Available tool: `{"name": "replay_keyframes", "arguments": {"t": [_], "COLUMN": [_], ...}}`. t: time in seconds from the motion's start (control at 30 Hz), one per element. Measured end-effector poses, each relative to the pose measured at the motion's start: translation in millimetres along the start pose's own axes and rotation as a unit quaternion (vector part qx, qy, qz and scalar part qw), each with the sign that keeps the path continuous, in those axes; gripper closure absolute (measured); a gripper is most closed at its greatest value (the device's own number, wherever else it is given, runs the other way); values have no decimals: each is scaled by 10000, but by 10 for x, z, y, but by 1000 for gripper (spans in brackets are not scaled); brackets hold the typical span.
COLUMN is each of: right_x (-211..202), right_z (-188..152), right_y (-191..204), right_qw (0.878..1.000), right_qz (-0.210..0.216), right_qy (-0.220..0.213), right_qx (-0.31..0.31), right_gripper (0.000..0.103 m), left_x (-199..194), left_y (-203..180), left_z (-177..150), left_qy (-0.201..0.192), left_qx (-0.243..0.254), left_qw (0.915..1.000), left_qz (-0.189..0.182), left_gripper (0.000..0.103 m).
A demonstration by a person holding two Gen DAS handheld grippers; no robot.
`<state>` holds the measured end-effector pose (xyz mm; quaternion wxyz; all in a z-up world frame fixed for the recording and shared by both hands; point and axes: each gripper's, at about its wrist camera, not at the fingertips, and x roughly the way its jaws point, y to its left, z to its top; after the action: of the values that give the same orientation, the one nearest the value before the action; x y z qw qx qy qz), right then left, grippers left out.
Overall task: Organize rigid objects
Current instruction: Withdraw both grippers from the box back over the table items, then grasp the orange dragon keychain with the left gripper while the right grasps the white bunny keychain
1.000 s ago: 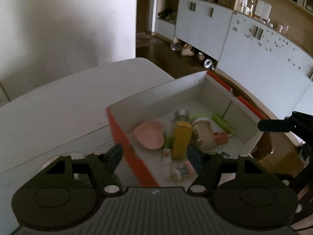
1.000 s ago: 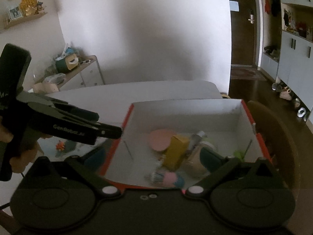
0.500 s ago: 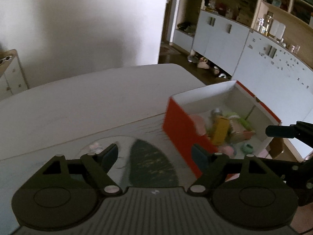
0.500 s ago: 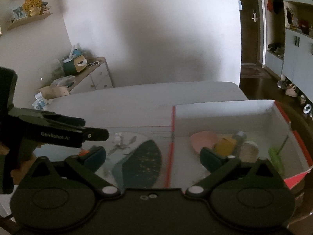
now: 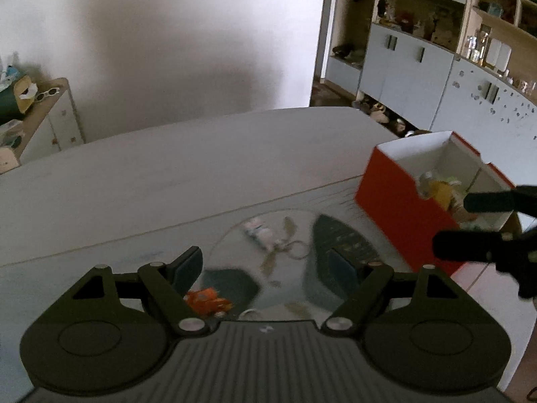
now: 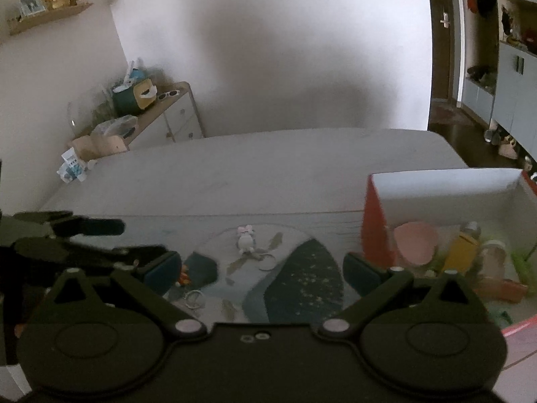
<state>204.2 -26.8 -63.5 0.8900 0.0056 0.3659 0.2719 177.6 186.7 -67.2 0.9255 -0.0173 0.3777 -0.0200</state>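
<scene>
Left gripper (image 5: 265,267): jaws spread wide, nothing between them; it hangs over the patterned mat, and shows in the right wrist view as a dark shape at the left edge (image 6: 84,235).
Orange toy (image 5: 208,300): small, lying on the mat just beside the left finger of the left gripper; also seen in part in the right wrist view (image 6: 183,277).
Key ring (image 6: 196,299): thin metal loop on the mat, near the orange toy.
White bunny charm (image 6: 245,238): lies on the pale round patch of the mat, a ring attached at its lower end; blurred in the left wrist view (image 5: 260,233).
Mat (image 6: 302,282): pale with dark teal leaf shapes, spread on the white table (image 6: 268,168).
Right gripper (image 6: 261,270): jaws wide apart and empty, poised over the mat's dark leaf; seen at the right edge of the left wrist view (image 5: 483,225).
Red box (image 6: 372,231): white inside, standing on the table's right end, touching the mat's edge.
Box contents: pink heart-shaped dish (image 6: 416,241), yellow carton (image 6: 465,250), pale jar (image 6: 495,255), green pieces (image 6: 520,262), all crowded together.
</scene>
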Motion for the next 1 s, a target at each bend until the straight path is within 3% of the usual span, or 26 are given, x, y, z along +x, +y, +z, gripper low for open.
{"name": "replay_keyframes", "arguments": {"t": [0.23,0.63,0.8,1.0], "right_x": [369,1032,1288,1541], "right_z": [63,123,132,147], "right_y": [149,324,325,345], "right_qw": [9996,9943,9918,9888], "right_qz": [0,-76,-131,-175], "right_qy": [294,919,1132,1284], "right_qx": [-23,-536,-582,-739], "right_gripper": [0,2,3,11], "left_x": [81,368,605,800], "left_y": [294,593,698,768], "left_z": [-165,-470,-548,-594], "left_qy": [17,77,272,294], "left_qx": [-140,-419,-739,-707], "left_qw": [9999,9990,9969,9970], "left_qz": [51,165,12,133], "left_gripper": [5,3,3,3]}}
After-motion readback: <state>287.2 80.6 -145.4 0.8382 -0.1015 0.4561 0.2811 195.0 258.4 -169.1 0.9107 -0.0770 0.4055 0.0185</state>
